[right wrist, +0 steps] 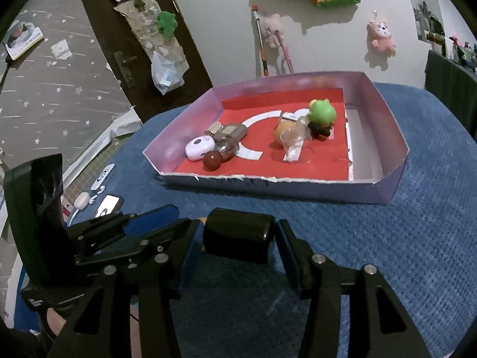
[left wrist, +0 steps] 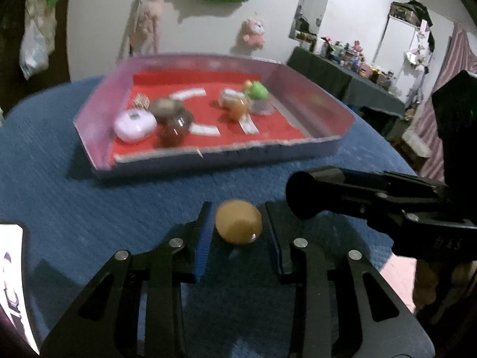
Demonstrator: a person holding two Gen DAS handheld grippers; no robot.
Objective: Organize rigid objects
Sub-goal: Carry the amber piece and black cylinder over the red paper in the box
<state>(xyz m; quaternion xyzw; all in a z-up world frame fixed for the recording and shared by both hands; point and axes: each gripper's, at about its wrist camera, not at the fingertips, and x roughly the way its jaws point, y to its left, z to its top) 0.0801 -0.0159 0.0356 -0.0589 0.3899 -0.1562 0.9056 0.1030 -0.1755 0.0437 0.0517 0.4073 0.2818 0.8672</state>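
A small orange ball (left wrist: pixel 238 222) sits between the blue pads of my left gripper (left wrist: pixel 238 208), which is shut on it just above the blue cloth. My right gripper (right wrist: pixel 238 226) is shut on a black cylinder (right wrist: pixel 238 235), held close beside the left gripper; in the left wrist view the cylinder (left wrist: pixel 316 194) pokes in from the right. Beyond both lies a purple-walled tray (right wrist: pixel 268 186) with a red floor. It holds a white round case (right wrist: pixel 199 148), a dark red ball (right wrist: pixel 212 161), a green frog toy (right wrist: pixel 322 113) and an orange piece (right wrist: pixel 280 132).
The blue cloth (right wrist: pixel 387 253) covers the table around the tray (left wrist: pixel 316 149). A lit phone (right wrist: pixel 108 204) and an earbud case (right wrist: pixel 82 201) lie at the table's left edge. A white wall with hanging plush toys (right wrist: pixel 381 37) rises behind the tray.
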